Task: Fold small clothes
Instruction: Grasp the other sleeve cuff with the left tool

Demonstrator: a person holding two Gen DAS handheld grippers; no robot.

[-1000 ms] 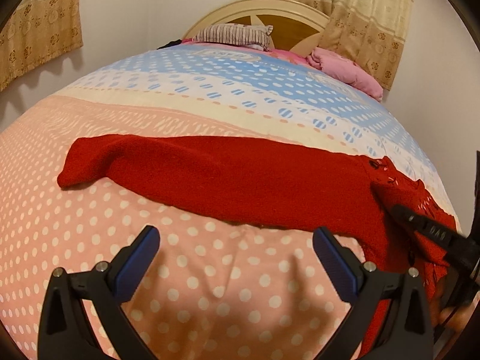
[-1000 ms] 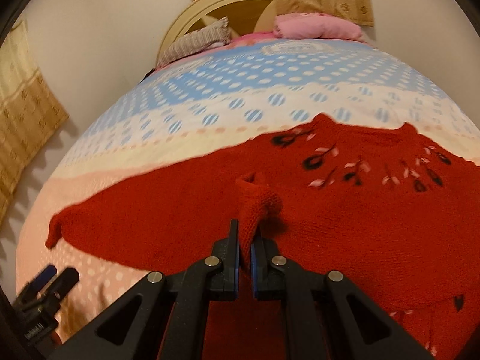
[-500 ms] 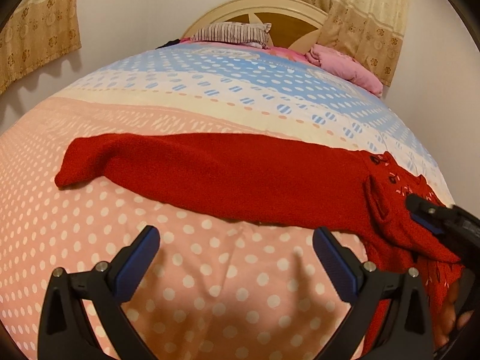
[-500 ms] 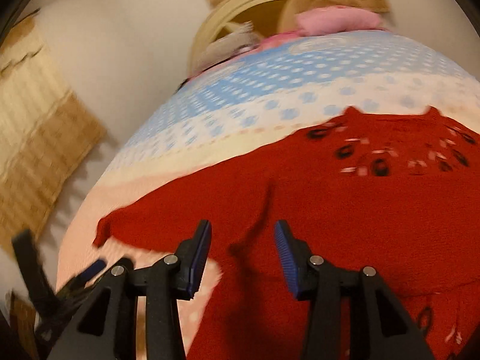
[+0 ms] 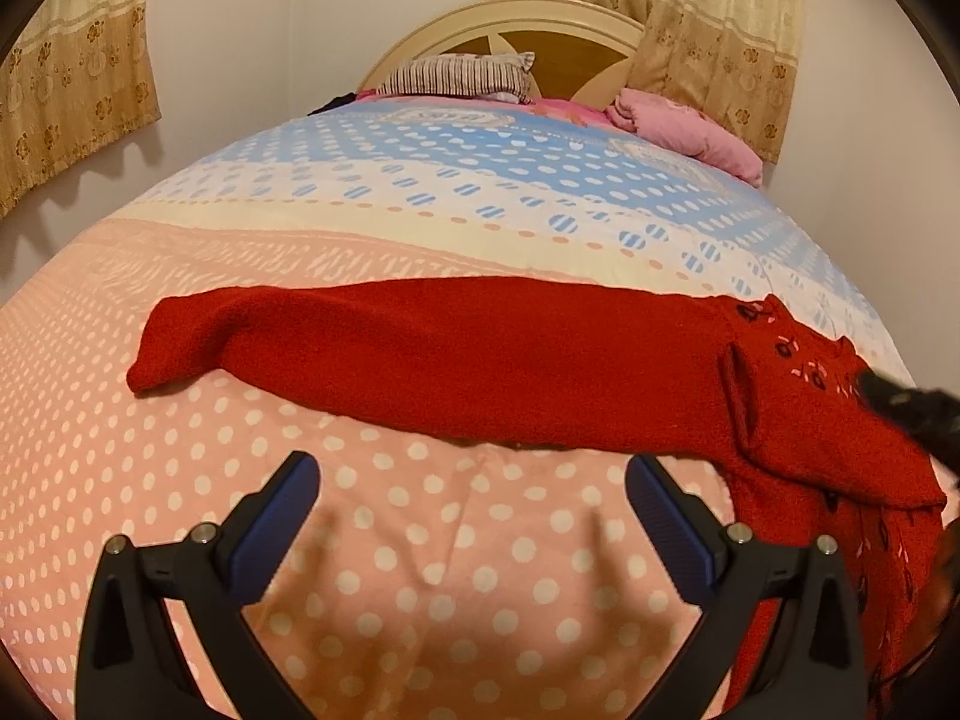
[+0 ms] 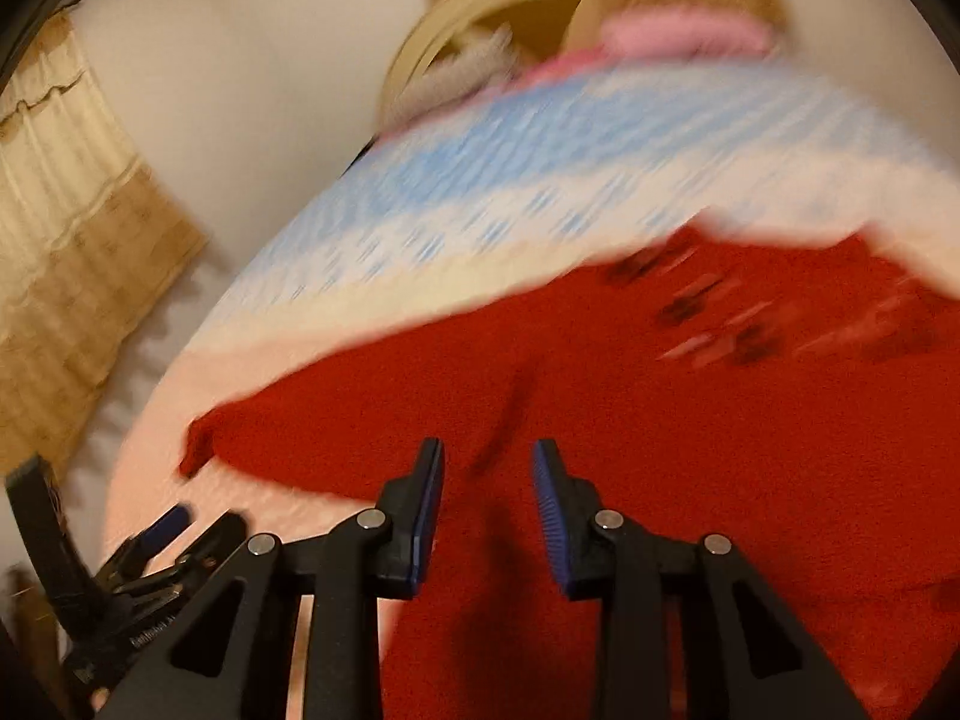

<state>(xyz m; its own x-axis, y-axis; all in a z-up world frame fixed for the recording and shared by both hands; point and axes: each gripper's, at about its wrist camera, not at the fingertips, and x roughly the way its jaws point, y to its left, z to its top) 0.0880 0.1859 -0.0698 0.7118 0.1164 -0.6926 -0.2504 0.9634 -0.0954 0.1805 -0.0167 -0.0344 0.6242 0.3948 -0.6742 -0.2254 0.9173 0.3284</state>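
A red knitted sweater (image 5: pixel 480 360) lies flat across the dotted bedspread (image 5: pixel 420 588), one sleeve stretched to the left and a patterned yoke at the right. It also fills the blurred right wrist view (image 6: pixel 660 396). My left gripper (image 5: pixel 471 504) is open and empty, hovering over bare bedspread just in front of the sweater's near edge. My right gripper (image 6: pixel 487 480) is open and empty over the sweater's body; it shows blurred at the right edge of the left wrist view (image 5: pixel 906 408). The left gripper shows at the lower left of the right wrist view (image 6: pixel 174 534).
A striped pillow (image 5: pixel 462 75) and a pink blanket (image 5: pixel 690 132) lie at the headboard (image 5: pixel 540 30). Curtains (image 5: pixel 66 78) hang on the left and right walls. The bed's right edge runs close behind the sweater's yoke.
My right gripper let go of the pinched fold of sweater, opened and swung leftward; the fabric has dropped flat. The left gripper has stayed open and nearly still.
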